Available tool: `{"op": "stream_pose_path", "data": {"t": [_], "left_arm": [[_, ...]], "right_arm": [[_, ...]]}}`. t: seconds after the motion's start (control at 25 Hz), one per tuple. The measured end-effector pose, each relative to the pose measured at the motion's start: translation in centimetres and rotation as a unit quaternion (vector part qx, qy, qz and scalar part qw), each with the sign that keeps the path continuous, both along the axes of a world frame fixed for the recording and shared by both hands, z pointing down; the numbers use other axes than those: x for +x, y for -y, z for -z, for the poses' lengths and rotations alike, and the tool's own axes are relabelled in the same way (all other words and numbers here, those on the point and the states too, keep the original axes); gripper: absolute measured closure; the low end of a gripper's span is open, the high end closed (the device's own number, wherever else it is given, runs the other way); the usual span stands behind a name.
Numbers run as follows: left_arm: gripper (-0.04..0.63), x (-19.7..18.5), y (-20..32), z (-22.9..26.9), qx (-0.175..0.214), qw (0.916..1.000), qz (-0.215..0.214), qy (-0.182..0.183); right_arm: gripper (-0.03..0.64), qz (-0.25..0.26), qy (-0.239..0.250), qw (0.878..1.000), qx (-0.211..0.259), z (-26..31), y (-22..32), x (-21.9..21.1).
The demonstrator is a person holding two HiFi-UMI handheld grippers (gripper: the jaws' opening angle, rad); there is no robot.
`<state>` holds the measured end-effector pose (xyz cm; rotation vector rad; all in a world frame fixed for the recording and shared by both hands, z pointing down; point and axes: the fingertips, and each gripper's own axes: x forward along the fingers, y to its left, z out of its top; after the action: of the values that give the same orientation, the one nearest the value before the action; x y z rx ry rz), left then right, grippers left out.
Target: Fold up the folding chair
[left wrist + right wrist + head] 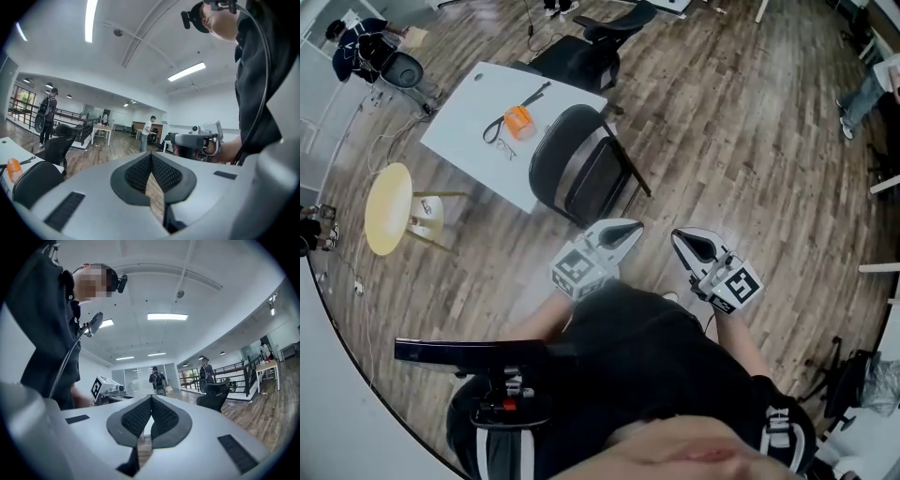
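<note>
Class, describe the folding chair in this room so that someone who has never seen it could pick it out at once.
Find the white table on the wooden floor. The folding chair stands beside the table's corner nearest the camera. Unlike the black office chair at the table's far side, it has a rounded back and thin straight legs.

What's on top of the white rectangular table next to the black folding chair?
A small orange object and a black cord beside it. The black folding chair covers the white table along its near edge; anything there is hidden.
</note>
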<state>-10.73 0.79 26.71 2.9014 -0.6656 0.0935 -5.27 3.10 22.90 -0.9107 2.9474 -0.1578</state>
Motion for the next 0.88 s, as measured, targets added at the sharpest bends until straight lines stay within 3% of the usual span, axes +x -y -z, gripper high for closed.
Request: {"op": "stream_pose_path", "data": {"t": [0.28, 0.88], "left_arm": [[0.591, 0.2, -0.5, 0.8, 0.013, 0.9999, 0.002, -0.004], [0.591, -0.3, -1.7, 1.2, 0.015, 0.9998, 0.011, 0.002]], "right_arm": [[0.608, 0.003, 0.002, 1.000, 0.027, 1.2, -0.8, -1.2], [0.609, 0.004, -0.010, 1.000, 0.027, 1.5, -1.5, -1.9]]}}
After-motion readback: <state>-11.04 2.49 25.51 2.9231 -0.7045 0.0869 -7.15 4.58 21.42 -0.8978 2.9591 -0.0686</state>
